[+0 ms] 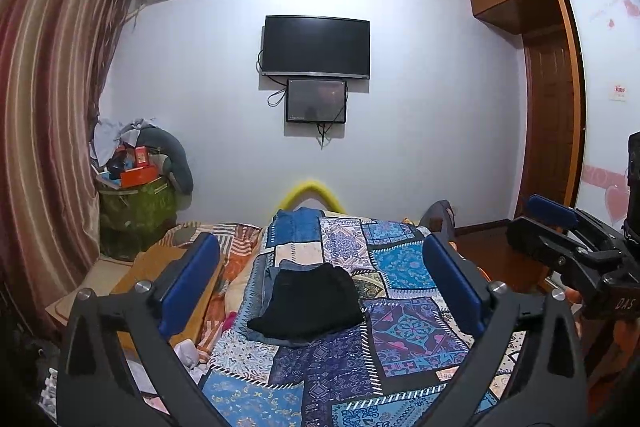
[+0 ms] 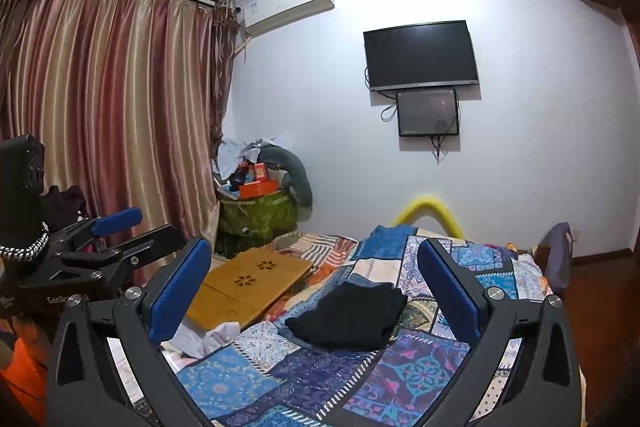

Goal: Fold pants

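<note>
Black pants (image 1: 308,303) lie folded in a compact bundle on the bed (image 1: 404,331), on the blue patchwork quilt, about mid-width, nearer the near end than the far edge. They sit on top of a folded denim piece (image 1: 294,265) that pokes out at the far side and under the near edge.

Left gripper (image 1: 320,291): jaws wide apart, blue pads either side of the pants in view, nothing between them, no contact with the cloth. Right gripper (image 2: 316,291): jaws also spread wide, empty, held above the quilt, pants framed between the pads but not touched. Each gripper shows in the other's view at the frame edge, side by side, apart.

Another denim piece (image 1: 298,223) lies at the far edge of the bed by a yellow foam arch (image 1: 314,189). A wooden board (image 2: 248,287) lies on the bed's left side, beside the quilt. White cloth (image 2: 208,337) is crumpled at the quilt's left edge, near the board. TV (image 1: 316,47) and small screen (image 1: 316,101) on the far wall; curtain (image 2: 108,99) left.
</note>
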Demonstrator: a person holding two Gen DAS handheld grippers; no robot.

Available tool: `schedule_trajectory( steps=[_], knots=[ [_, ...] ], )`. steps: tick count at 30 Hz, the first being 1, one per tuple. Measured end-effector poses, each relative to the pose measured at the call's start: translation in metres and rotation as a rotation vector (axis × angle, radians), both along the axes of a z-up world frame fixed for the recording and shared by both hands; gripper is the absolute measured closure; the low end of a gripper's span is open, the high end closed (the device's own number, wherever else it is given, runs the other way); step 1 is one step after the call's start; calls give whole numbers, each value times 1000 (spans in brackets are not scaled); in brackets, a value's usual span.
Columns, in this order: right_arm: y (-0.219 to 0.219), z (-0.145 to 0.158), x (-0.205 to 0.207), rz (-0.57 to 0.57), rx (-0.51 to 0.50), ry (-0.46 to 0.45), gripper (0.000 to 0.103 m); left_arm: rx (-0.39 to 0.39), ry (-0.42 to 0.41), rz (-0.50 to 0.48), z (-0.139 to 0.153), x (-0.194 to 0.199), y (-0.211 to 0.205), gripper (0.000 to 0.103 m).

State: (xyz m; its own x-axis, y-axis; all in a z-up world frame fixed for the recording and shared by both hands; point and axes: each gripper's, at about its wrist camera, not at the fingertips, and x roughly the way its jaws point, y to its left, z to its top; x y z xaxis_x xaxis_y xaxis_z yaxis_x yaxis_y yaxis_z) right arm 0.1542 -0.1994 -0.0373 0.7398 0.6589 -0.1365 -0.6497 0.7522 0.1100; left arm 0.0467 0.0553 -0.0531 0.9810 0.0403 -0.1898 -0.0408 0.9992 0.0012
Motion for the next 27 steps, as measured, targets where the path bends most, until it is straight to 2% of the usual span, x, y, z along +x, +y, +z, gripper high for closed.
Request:
schedule_trajectory(
  steps=[27],
  knots=[
    [-6, 2, -1, -9, 0, 38, 0, 17, 17, 4, -6, 8, -2, 0]
  ],
)
